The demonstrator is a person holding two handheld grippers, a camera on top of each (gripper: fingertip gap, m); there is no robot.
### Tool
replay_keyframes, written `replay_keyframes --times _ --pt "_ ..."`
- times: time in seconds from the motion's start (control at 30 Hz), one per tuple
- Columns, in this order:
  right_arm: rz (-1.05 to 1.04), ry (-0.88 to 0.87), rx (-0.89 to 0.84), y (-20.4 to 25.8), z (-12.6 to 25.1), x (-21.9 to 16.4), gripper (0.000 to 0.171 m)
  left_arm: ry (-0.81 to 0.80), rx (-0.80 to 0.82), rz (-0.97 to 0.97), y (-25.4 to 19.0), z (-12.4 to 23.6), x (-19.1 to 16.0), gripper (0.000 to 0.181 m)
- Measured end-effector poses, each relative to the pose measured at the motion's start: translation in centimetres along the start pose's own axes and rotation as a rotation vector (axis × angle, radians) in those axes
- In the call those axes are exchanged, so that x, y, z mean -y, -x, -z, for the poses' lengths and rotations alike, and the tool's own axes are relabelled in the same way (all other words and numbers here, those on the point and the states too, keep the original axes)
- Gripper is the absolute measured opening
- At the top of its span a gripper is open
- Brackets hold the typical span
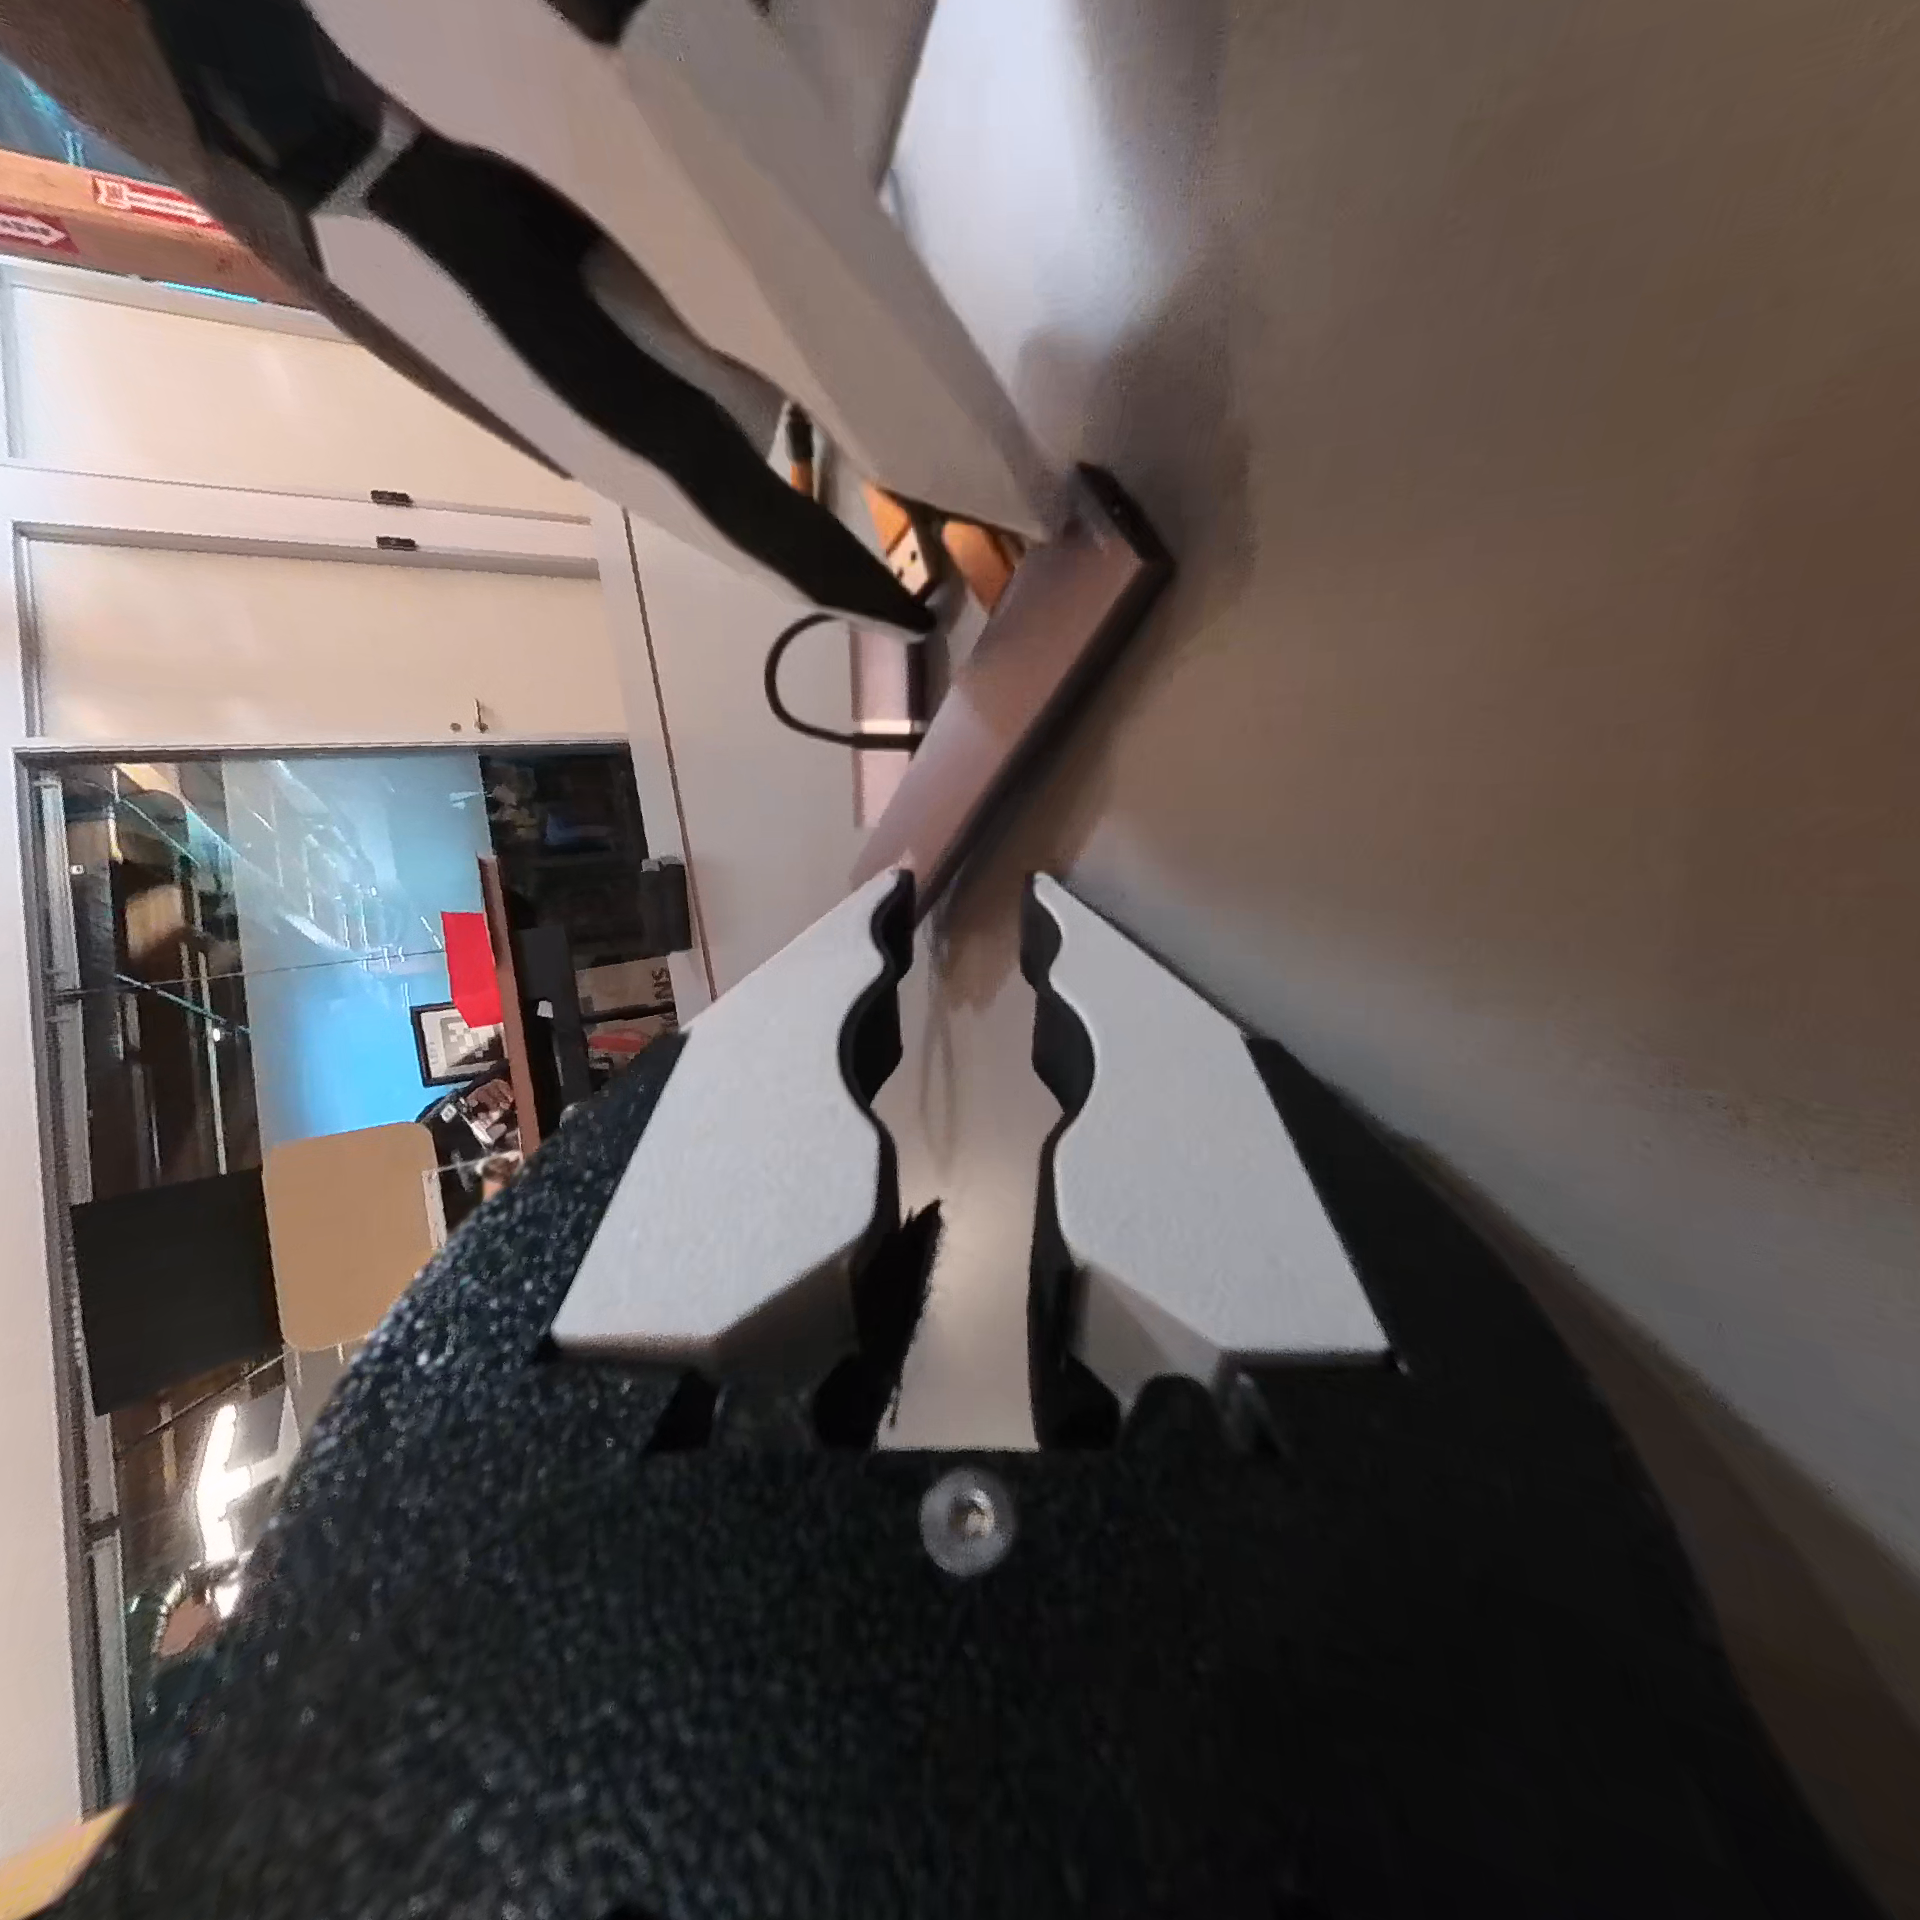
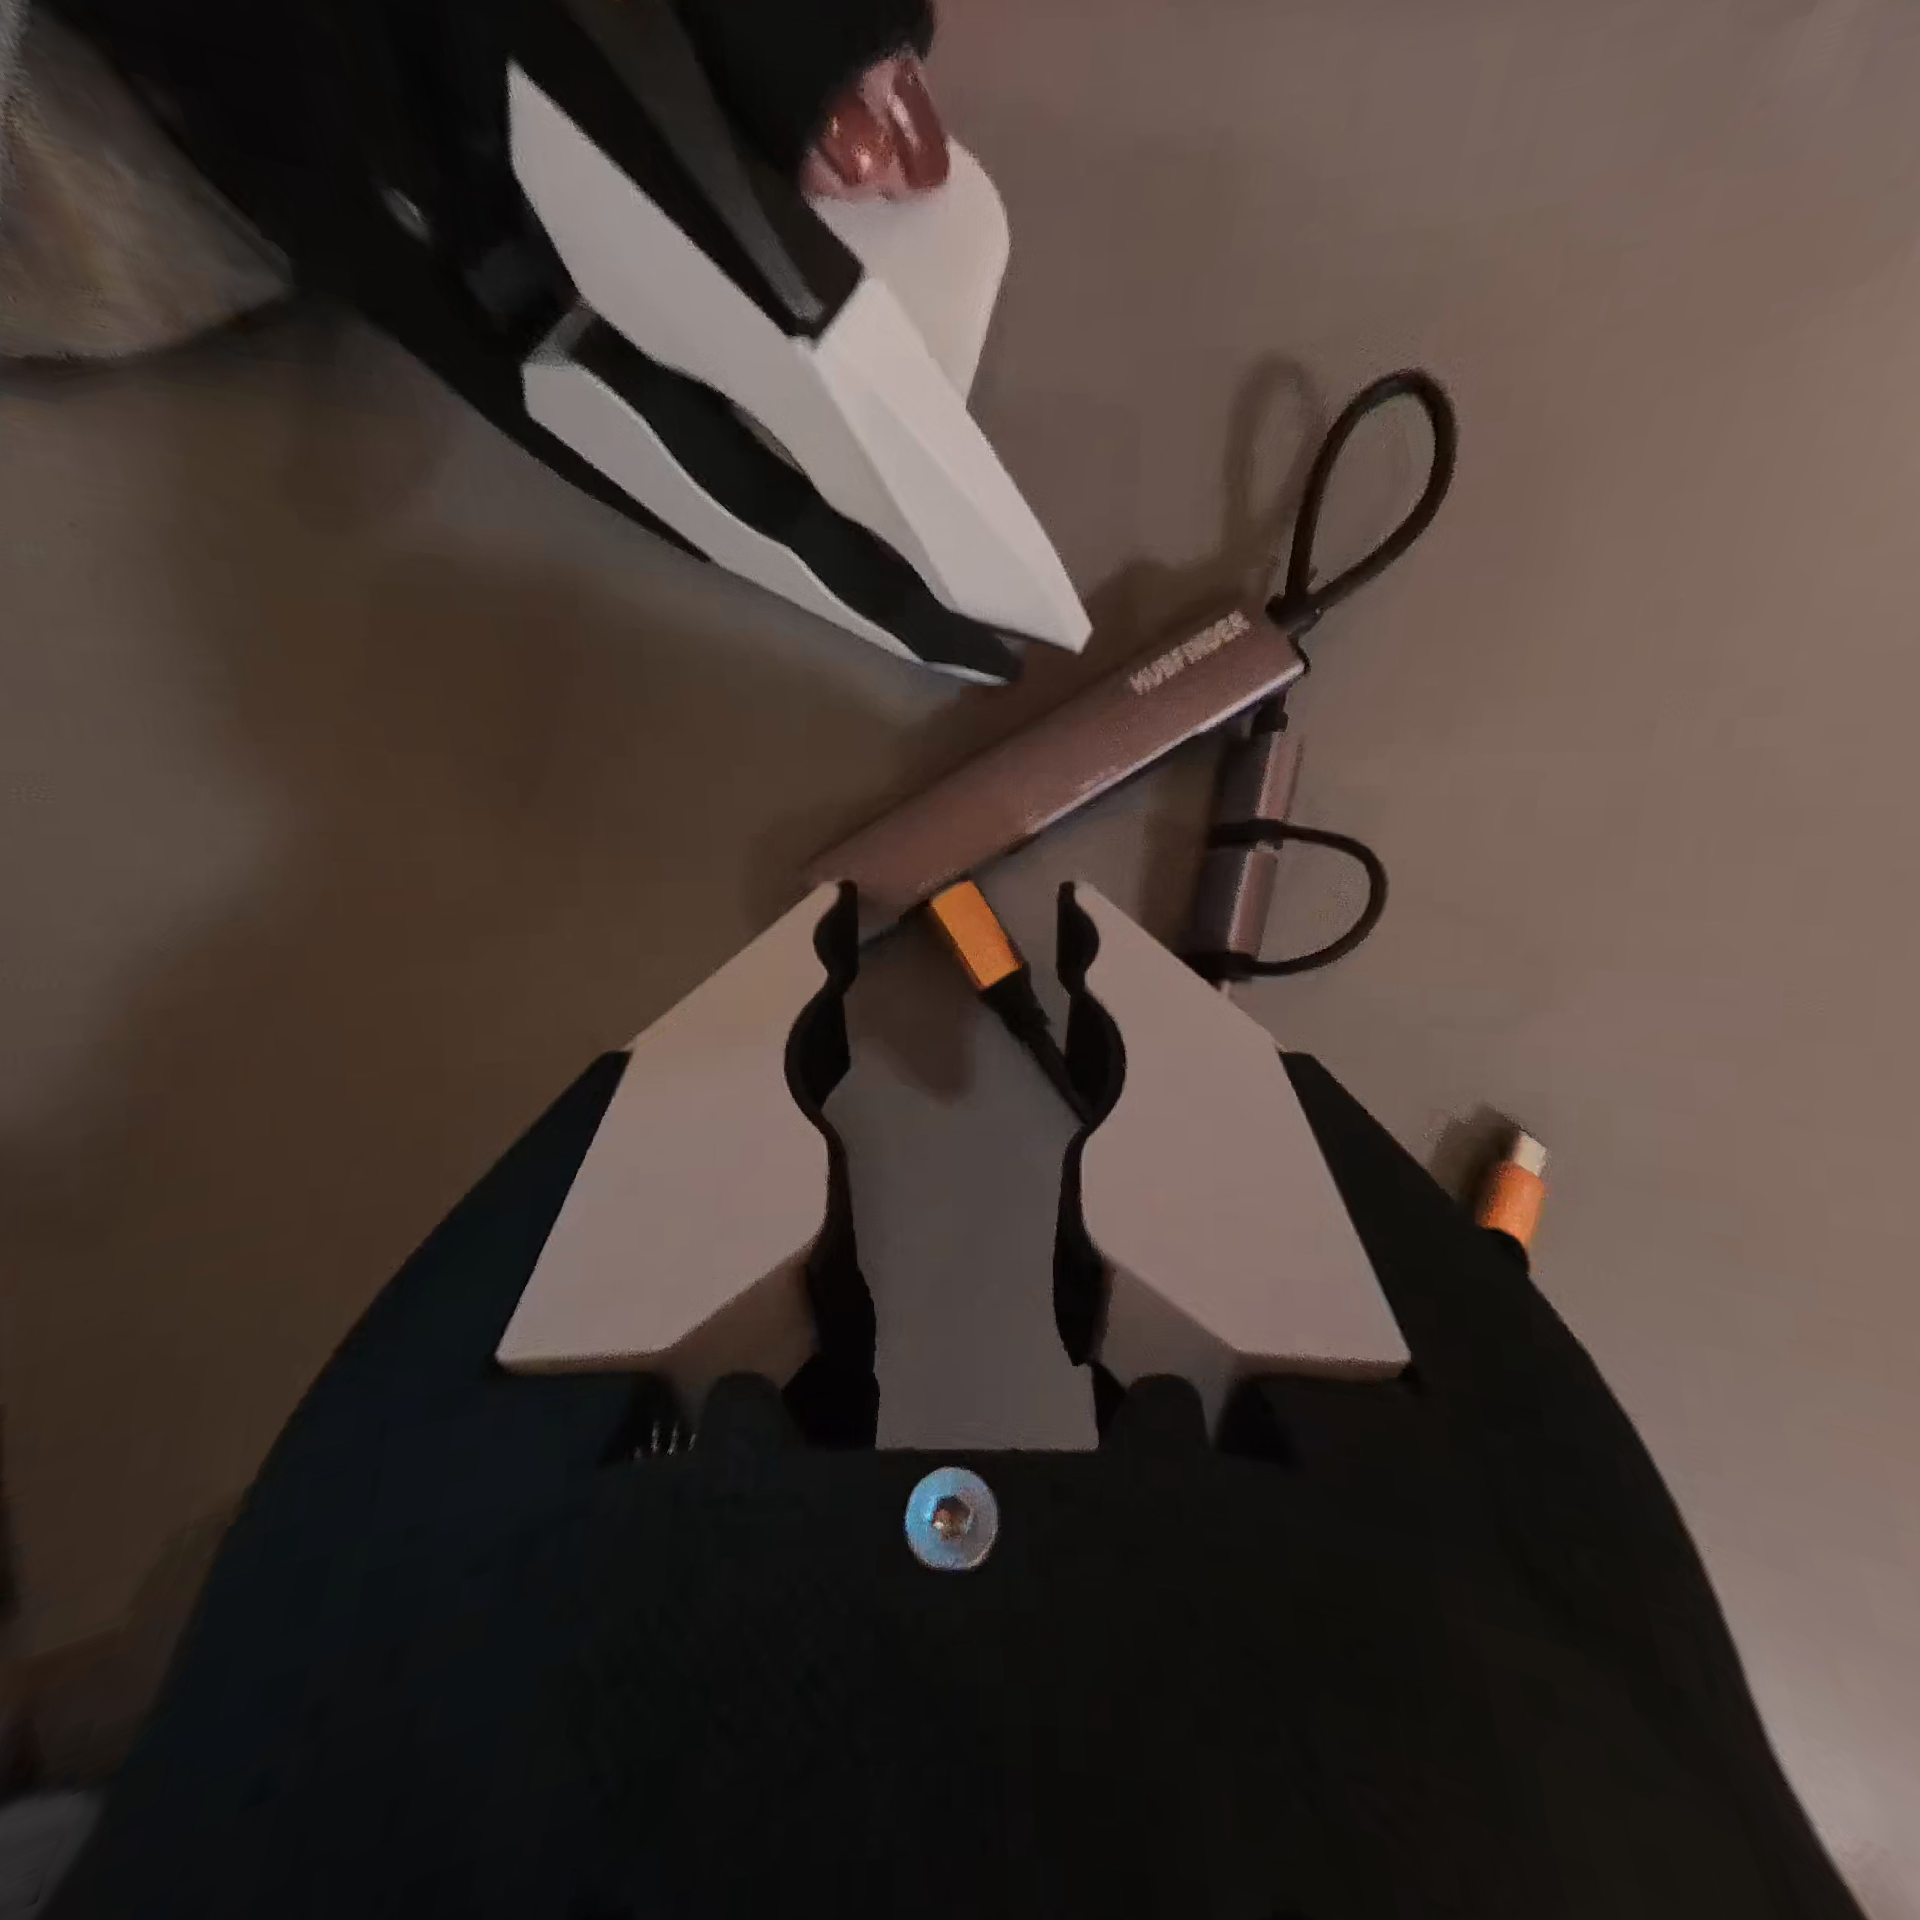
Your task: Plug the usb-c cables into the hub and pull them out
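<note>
Hub: grey bar, frame centre, orange plug at its edge.
Right gripper: parted, empty, plug between tips.
Left gripper: parted, holding nothing.

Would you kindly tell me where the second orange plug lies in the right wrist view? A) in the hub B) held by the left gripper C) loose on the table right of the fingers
C: the second orange plug lies loose on the table, metal tip bare.

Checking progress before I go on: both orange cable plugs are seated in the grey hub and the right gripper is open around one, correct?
Not quite. Only one orange plug meets the grey hub, between the open right gripper fingers; the other orange plug lies loose on the table, as the right wrist view shows.
</note>
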State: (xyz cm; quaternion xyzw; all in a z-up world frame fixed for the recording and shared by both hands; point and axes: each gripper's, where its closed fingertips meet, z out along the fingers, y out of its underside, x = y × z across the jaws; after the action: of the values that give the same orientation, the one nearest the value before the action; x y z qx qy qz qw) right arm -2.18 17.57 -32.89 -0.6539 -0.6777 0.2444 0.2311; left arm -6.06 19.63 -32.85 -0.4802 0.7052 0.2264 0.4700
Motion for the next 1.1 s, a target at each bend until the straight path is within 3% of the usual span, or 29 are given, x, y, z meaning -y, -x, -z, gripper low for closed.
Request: replay_keyframes --times 0.23,0.37,0.63,0.93,1.0,1.1 --pt "0.126 0.048 -0.009 -0.1 0.4 -1.8 0.04 -0.01 -0.002 0.002 0.0 -0.2 0.3 0.017" --pt "0.118 0.019 -0.009 -0.3 -0.1 -1.5 0.013 -0.012 0.003 0.005 0.1 -0.2 0.3 0.02" --pt "-0.062 -0.218 0.133 0.4 1.7 1.5 0.011 0.013 0.112 -0.018 1.6 -0.2 0.1 0.034" --pt "-0.059 -0.23 0.153 1.2 1.3 2.3 0.011 0.021 0.152 0.004 1.9 -0.4 0.4 0.007" --pt "-0.048 -0.217 0.088 0.2 2.7 1.8 0.02 0.036 0.117 0.054 1.5 -0.7 -0.4 0.007" --pt "-0.132 -0.25 -0.245 -5.5 6.5 0.9 0.023 0.033 0.121 0.065 1.6 -0.6 -0.9 0.007"
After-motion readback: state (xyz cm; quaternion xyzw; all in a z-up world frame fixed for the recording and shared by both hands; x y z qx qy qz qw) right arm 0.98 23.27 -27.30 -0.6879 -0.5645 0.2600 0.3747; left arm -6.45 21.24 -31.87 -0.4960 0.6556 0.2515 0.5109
